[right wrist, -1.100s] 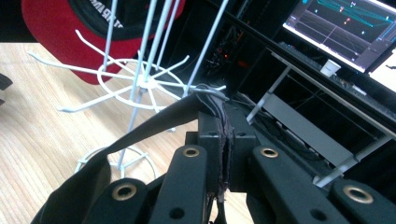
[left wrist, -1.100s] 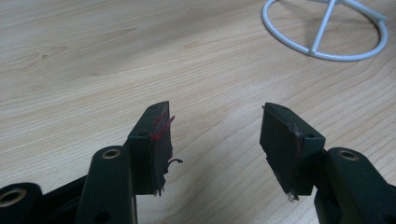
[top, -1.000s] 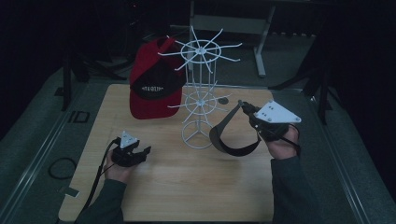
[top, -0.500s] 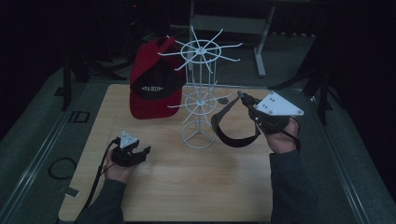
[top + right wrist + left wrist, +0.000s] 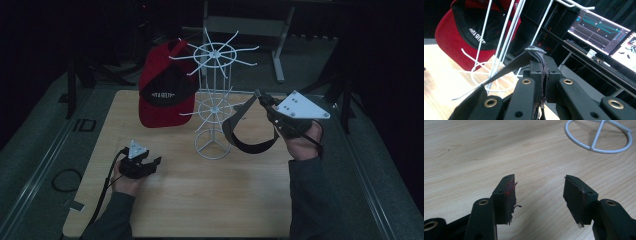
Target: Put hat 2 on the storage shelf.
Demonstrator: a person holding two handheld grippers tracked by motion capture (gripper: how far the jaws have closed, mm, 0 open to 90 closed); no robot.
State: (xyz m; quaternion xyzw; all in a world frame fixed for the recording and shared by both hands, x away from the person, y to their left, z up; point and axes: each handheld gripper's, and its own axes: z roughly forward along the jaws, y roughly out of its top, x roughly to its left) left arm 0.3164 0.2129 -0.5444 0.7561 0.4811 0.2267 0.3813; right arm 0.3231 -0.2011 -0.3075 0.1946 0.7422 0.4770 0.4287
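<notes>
The right gripper (image 5: 260, 96) fingers clamp a black visor (image 5: 245, 131) beside the white rack (image 5: 214, 100); left gripper (image 5: 150, 162) fingers gape.

right gripper (image 5: 261, 97) raised — black cap (image 5: 248, 131) lifted nearer the rack (image 5: 213, 102)

The setting is presenting as a laboratory or recording studio rather than a home or shop. A wooden table (image 5: 200, 200) is standing alone in a darkened room, with black surroundings closing in on all sides. Computer monitors (image 5: 599, 27) are glowing with graphs and plotted lines on a desk behind it, and a paper cup (image 5: 591, 53) is sitting near them. Metal frame legs (image 5: 277, 45) are showing beyond the table, and a cable loop (image 5: 65, 179) is lying on the grey floor beside it.
</notes>
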